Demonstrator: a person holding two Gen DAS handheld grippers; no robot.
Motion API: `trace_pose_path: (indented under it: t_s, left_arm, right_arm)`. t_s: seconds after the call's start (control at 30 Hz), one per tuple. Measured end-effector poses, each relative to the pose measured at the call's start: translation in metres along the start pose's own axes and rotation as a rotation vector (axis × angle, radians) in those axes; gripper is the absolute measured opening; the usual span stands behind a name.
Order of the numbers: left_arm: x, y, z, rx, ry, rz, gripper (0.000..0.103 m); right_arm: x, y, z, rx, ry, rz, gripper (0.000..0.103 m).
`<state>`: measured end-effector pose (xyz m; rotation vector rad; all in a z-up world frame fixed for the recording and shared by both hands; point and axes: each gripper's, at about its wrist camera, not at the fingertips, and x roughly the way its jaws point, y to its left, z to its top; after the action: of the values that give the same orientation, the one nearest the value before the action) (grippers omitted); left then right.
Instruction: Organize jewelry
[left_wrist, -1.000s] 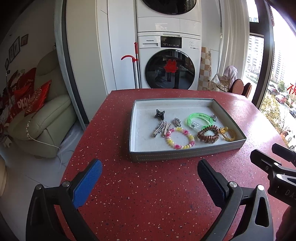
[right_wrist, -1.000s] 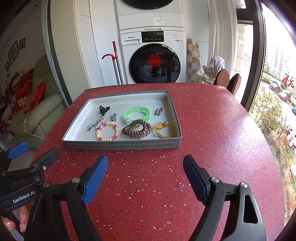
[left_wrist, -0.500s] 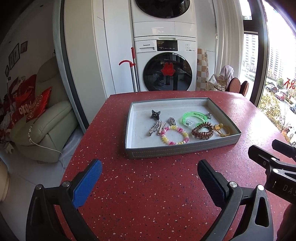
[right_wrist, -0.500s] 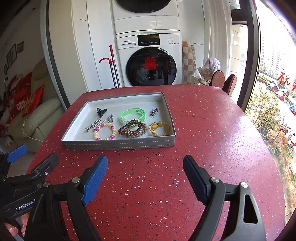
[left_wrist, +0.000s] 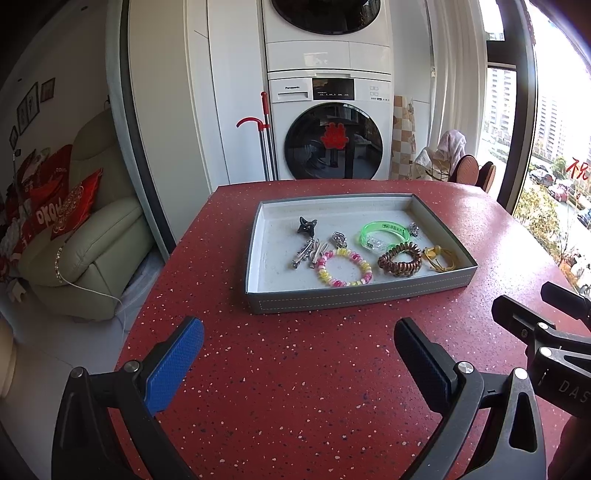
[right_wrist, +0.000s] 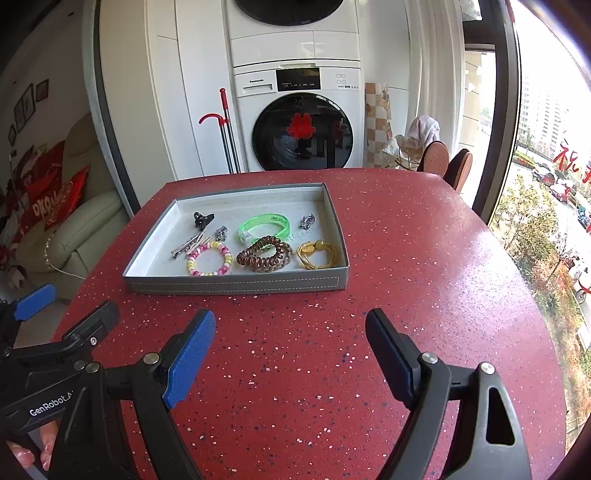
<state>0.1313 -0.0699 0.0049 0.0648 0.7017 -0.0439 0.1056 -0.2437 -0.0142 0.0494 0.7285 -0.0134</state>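
A grey tray (left_wrist: 354, 295) (right_wrist: 236, 285) rests on the red speckled table (left_wrist: 295, 387) (right_wrist: 424, 258). Inside lie a pink-and-yellow bead bracelet (left_wrist: 344, 267) (right_wrist: 209, 258), a green bangle (left_wrist: 384, 235) (right_wrist: 263, 226), a brown coil hair tie (left_wrist: 399, 260) (right_wrist: 263, 254), a yellow cord piece (left_wrist: 439, 258) (right_wrist: 318, 254), silver hair clips (left_wrist: 309, 252) (right_wrist: 188, 245) and a dark claw clip (left_wrist: 307, 226) (right_wrist: 202, 219). My left gripper (left_wrist: 298, 339) and right gripper (right_wrist: 290, 332) both hover open and empty above the table, short of the tray's near wall.
A stacked washer and dryer (left_wrist: 328, 140) stand beyond the table's far edge, with a red-handled mop (left_wrist: 264, 136) beside them. A cream sofa (left_wrist: 92, 251) is at left, and chairs (right_wrist: 443, 162) and a window at right.
Both views have drawn back slightly, so the tray sits a little farther from both grippers. Jaws stay wide apart and the jewelry has not moved.
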Motion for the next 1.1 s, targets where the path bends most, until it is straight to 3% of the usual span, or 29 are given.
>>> trace_pose_path:
  t_s: [1.1]
  left_arm:
    - [-0.0069, 0.0006, 0.0053, -0.019, 0.006, -0.007, 0.103]
  right_arm:
    - [-0.0045, 0.0053, 0.0020, -0.009, -0.008, 0.000, 0.086]
